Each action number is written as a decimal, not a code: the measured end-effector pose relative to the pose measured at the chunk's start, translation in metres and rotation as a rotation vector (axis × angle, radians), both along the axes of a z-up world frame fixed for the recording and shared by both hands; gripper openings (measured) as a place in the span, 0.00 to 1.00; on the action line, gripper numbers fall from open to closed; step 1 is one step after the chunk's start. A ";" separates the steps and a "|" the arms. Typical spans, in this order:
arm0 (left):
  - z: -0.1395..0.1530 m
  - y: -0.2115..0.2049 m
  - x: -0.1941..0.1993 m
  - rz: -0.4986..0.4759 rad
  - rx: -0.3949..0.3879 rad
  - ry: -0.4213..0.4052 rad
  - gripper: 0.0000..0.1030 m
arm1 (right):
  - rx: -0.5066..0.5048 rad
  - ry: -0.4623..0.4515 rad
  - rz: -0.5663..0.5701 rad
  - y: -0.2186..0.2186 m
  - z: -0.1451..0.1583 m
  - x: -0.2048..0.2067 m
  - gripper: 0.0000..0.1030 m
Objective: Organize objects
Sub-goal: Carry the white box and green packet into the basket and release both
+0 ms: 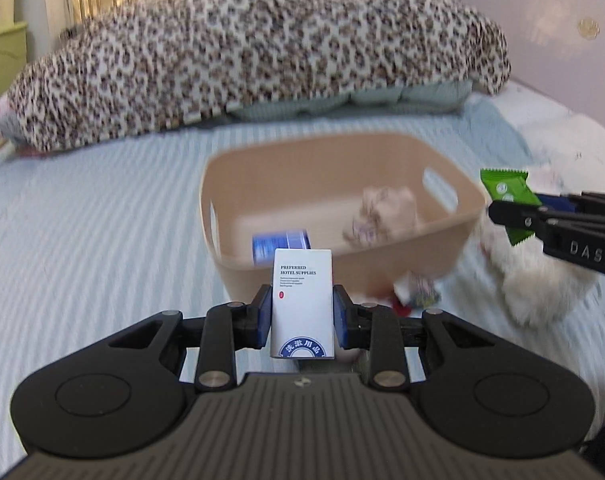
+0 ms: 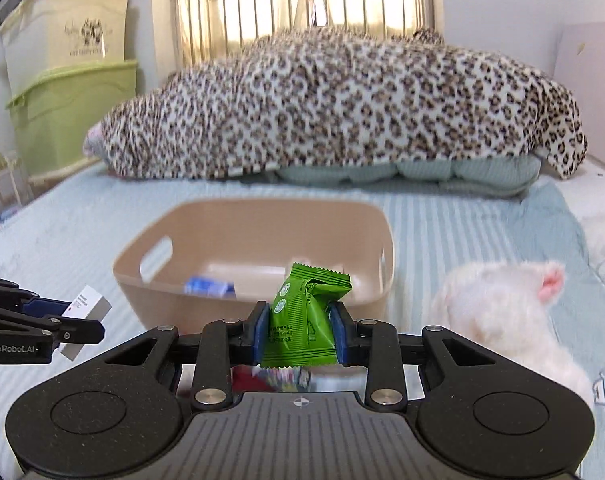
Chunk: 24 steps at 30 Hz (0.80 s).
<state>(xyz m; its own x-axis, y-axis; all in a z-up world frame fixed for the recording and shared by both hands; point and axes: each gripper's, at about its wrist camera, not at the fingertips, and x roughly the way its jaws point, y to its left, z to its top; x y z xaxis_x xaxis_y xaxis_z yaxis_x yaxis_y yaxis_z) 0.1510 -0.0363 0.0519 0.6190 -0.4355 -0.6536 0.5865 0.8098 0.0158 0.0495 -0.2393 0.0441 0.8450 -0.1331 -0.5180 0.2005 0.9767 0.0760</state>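
**Both tongs loaded by the bin**

My left tongs (image 1: pixel 302 316) clamp the white box (image 1: pixel 302 304) upright; my right tongs (image 2: pixel 299 330) pinch the green packet (image 2: pixel 302 320). Both hover before the beige bin (image 2: pixel 150 292) on the striped bedspread (image 1: pixel 82 220).

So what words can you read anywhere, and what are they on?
"PREFERRED HOTEL SUPPLIES": white box in the left gripper; its small lines and blue seal are unreadable.
"DAS": right gripper, seen from the left wrist.
"GenRobot.AI": left gripper's side, seen from the right wrist.
Green packet: print too small.
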 end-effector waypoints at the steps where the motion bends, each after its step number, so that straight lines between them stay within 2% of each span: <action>1: 0.005 -0.003 0.003 0.005 -0.004 -0.015 0.32 | -0.001 -0.014 -0.005 -0.001 0.004 0.003 0.29; 8: 0.031 -0.023 0.035 0.019 -0.033 -0.127 0.32 | 0.037 -0.071 -0.030 -0.009 0.021 0.034 0.29; 13: 0.035 -0.045 0.068 0.040 -0.037 -0.127 0.32 | 0.067 -0.079 -0.044 -0.020 0.024 0.061 0.29; 19: 0.010 -0.079 0.091 0.025 0.054 -0.106 0.32 | 0.038 -0.028 -0.051 -0.025 0.012 0.093 0.29; 24: -0.017 -0.090 0.110 0.034 0.105 -0.017 0.32 | 0.022 0.044 -0.049 -0.025 -0.010 0.111 0.29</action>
